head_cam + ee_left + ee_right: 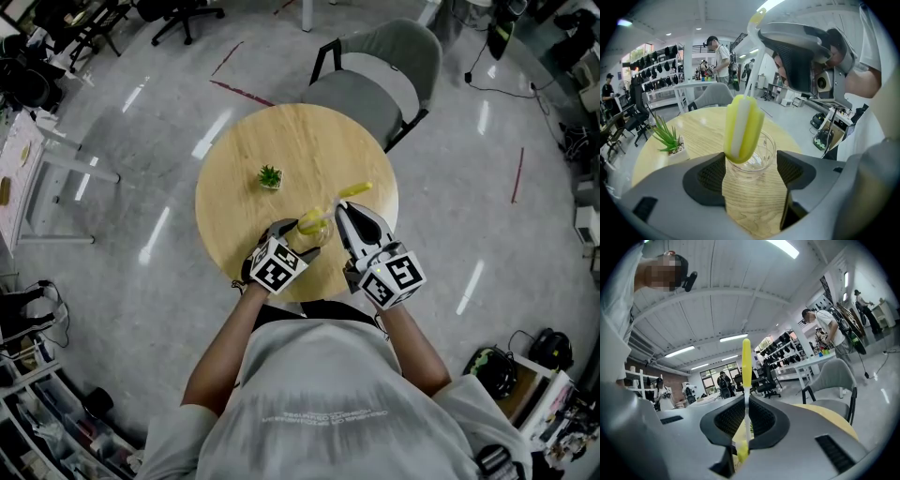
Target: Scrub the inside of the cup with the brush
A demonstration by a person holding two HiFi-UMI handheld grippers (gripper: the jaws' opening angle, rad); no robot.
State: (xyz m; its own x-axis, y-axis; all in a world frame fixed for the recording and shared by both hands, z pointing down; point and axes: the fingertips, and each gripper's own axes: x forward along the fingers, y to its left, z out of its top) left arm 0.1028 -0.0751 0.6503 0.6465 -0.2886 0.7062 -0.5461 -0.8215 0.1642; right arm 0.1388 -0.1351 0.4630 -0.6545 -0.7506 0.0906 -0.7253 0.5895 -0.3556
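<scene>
Left gripper view: my left gripper (750,172) clamps the cup (761,154), right gripper (746,417) pinches the brush (743,126); I fear its head snagging the rim, tipping it.

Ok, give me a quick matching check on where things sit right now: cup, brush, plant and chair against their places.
Things:
1. cup
2. brush
3. plant
4. chair

Places:
A. on the floor at the far side of the table
B. handle clamped in the right gripper
C. on the table, apart from both grippers
D. between the jaws of the left gripper

Pairs: 1-D, 2-B, 3-C, 4-A
</scene>
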